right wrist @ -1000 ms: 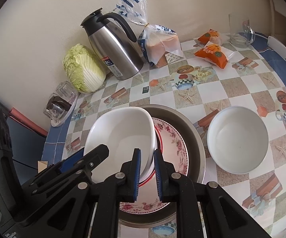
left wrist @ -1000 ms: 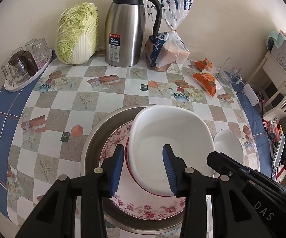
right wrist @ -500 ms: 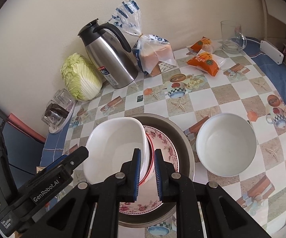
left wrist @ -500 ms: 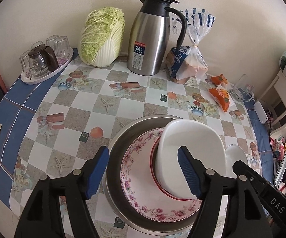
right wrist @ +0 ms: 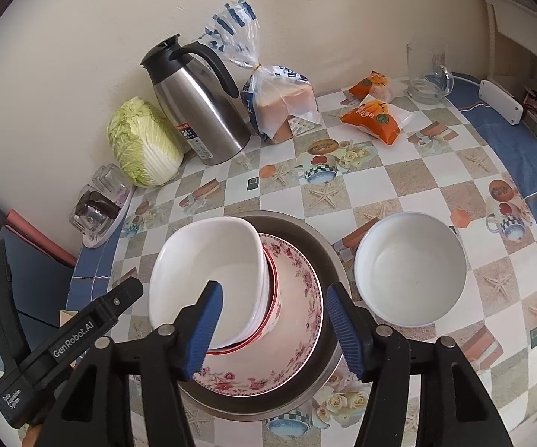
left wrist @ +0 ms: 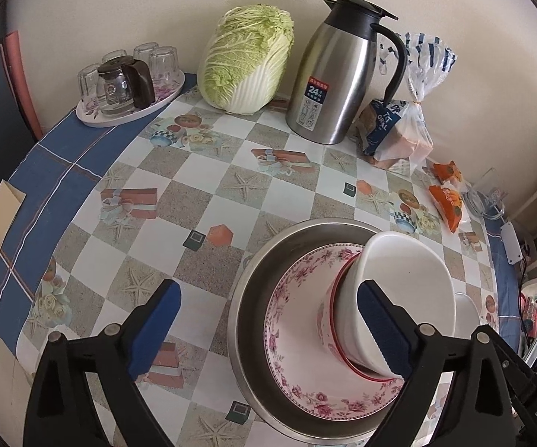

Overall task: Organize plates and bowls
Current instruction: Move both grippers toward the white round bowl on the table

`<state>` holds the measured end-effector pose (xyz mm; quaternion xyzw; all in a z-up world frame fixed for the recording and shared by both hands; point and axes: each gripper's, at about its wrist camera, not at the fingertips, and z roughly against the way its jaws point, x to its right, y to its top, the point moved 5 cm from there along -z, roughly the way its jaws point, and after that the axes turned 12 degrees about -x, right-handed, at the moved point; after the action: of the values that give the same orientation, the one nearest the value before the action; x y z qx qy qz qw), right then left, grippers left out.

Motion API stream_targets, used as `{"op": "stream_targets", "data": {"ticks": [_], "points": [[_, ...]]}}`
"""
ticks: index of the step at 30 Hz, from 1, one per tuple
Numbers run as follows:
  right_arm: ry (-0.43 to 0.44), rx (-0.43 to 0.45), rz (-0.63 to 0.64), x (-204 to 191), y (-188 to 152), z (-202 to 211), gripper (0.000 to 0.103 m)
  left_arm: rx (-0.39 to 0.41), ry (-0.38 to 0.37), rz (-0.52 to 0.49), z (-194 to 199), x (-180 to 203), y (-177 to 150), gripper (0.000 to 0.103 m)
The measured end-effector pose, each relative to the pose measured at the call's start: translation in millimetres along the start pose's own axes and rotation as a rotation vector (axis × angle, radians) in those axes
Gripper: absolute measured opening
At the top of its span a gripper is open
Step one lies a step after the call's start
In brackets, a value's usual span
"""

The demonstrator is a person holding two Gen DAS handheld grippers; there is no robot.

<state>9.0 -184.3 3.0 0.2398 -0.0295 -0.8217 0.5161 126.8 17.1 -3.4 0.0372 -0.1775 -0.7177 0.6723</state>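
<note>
A white squarish bowl (left wrist: 406, 272) (right wrist: 209, 257) sits nested in a red-rimmed floral bowl (right wrist: 274, 305). That bowl stands on a floral plate (left wrist: 294, 335) inside a steel basin (left wrist: 253, 298). My right gripper (right wrist: 274, 316) hovers over this stack with its jaws opening. The white bowl's near wall is between the pads but untouched. My left gripper (left wrist: 268, 320) is to the left of the stack, jaws opening wide and holding nothing. Its right finger passes in front of the white bowl. A round white bowl (right wrist: 410, 272) stands on the table right of the basin.
At the back by the wall are a cabbage (left wrist: 246, 56), a steel thermos jug (left wrist: 339, 78), a bag of bread (left wrist: 399, 138) and a tray of glasses (left wrist: 127, 82). Orange snack packs (right wrist: 376, 115), a glass mug (right wrist: 426, 74) and a white power strip (right wrist: 501, 100) lie at the far right.
My right gripper was shut on the white bowl's rim and has let go. My left gripper has opened wide and shifted left off the bowl, which stays nested in the stack.
</note>
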Motion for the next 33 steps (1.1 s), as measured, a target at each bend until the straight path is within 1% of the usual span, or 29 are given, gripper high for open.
{"op": "stream_targets", "data": {"ticks": [2,4,8,11,16,21,26,33], "points": [[-0.003,0.001,0.003,-0.1,-0.8,1.2,0.075,-0.001,0.003,0.025,0.3,-3.4,-1.4,0.096],[-0.006,0.0,0.012,-0.7,-1.9,2.0,0.078,0.003,0.001,0.05,1.9,-6.5,-3.1,0.096],[-0.015,0.007,0.022,-1.6,-4.0,4.6,0.096,0.018,0.017,0.07,7.0,-8.2,-5.4,0.096],[-0.018,0.018,0.028,-1.2,-4.9,8.5,0.103,0.025,0.016,0.092,9.4,-9.3,-8.5,0.096],[-0.026,0.039,0.021,4.4,-5.0,14.3,0.103,0.019,0.003,0.121,10.6,-7.1,-14.1,0.096],[-0.029,0.04,0.001,14.8,-5.4,16.6,0.103,0.024,-0.006,0.139,14.4,-2.3,-18.8,0.096],[-0.047,0.039,-0.012,27.5,-5.5,19.7,0.103,0.052,-0.006,0.106,22.9,11.8,-22.4,0.096],[-0.07,0.064,-0.05,53.7,-2.8,30.2,0.103,0.065,-0.044,0.056,31.0,38.0,-28.5,0.097]]}}
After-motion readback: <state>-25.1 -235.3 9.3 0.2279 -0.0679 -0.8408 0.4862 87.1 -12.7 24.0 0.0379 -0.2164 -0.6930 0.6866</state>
